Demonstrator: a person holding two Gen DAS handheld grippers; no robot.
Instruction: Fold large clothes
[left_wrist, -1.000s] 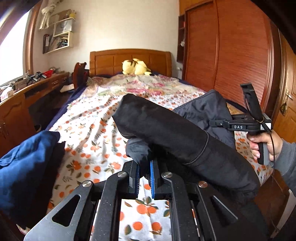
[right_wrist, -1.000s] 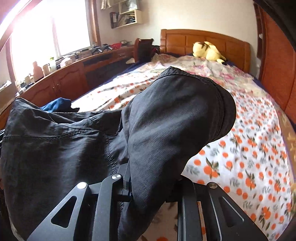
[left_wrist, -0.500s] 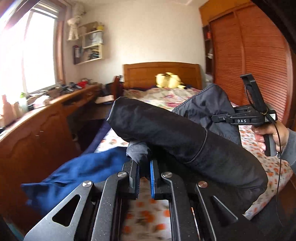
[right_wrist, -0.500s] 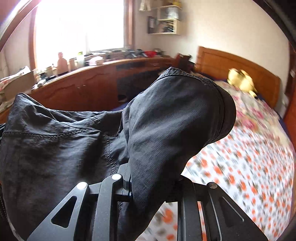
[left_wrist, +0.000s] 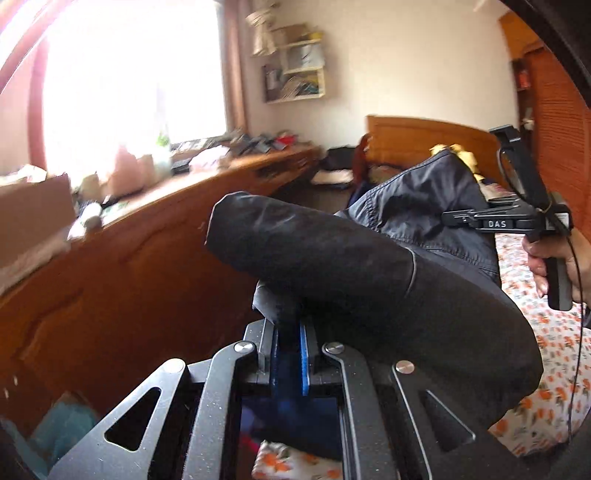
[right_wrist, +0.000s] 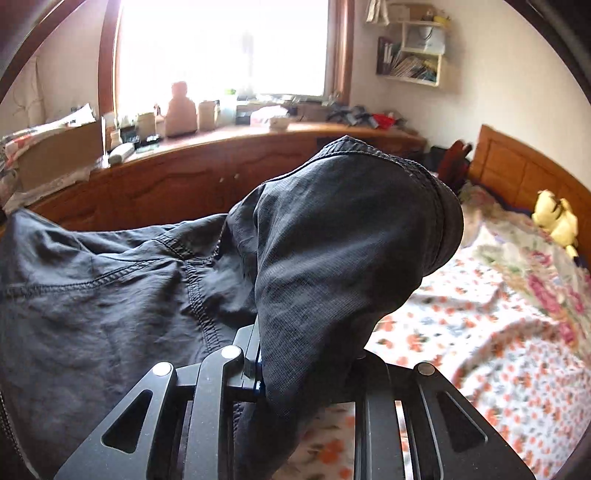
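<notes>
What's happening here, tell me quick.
A person is folding a dark garment beside a bed, with a handheld gripper in each hand. The left gripper is shut on one part of the cloth, and the right gripper is clamped on another part, so the garment hangs bunched between them, off the bedspread. In the left view the person's hand grips the right tool's handle. A wooden cabinet under the window runs behind. The fold is not yet laid down.

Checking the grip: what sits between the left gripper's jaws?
A fold of the black garment, pinched between the blue pads of the left gripper. The left wrist view shows it; the rest drapes right, toward the right gripper.
</notes>
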